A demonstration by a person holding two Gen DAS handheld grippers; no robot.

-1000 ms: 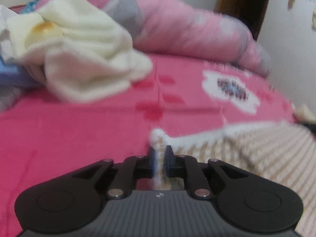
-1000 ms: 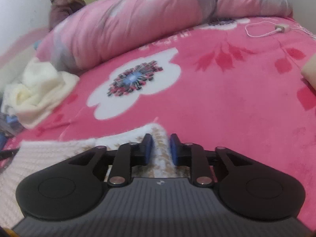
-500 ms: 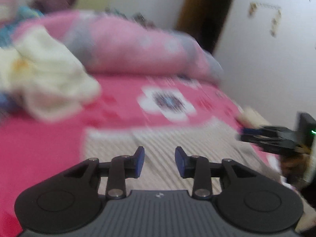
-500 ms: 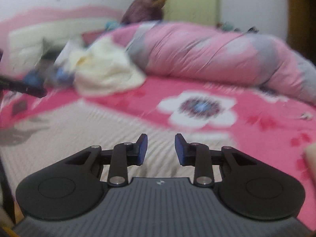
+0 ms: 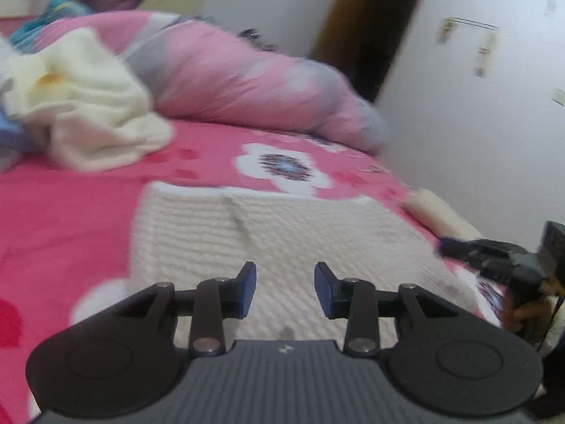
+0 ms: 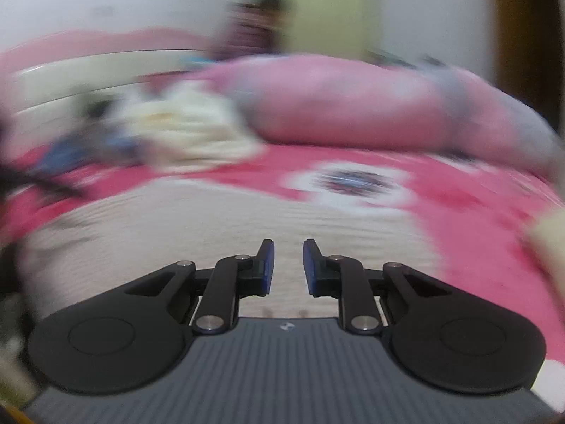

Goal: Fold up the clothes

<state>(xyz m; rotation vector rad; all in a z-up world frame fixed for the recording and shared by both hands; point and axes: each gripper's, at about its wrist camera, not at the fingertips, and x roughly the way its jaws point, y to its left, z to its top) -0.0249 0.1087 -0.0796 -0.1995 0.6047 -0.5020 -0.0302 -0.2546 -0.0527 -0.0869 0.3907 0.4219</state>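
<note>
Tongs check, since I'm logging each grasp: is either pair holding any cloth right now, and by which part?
Nothing is held. The left tongs are opening and the right tongs closing, both empty above the white knit garment.

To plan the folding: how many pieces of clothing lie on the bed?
2 clear: the knitted cream garment spread flat in front, and a crumpled cream garment behind it, left. Blue cloth at the edge may hide more.
</note>
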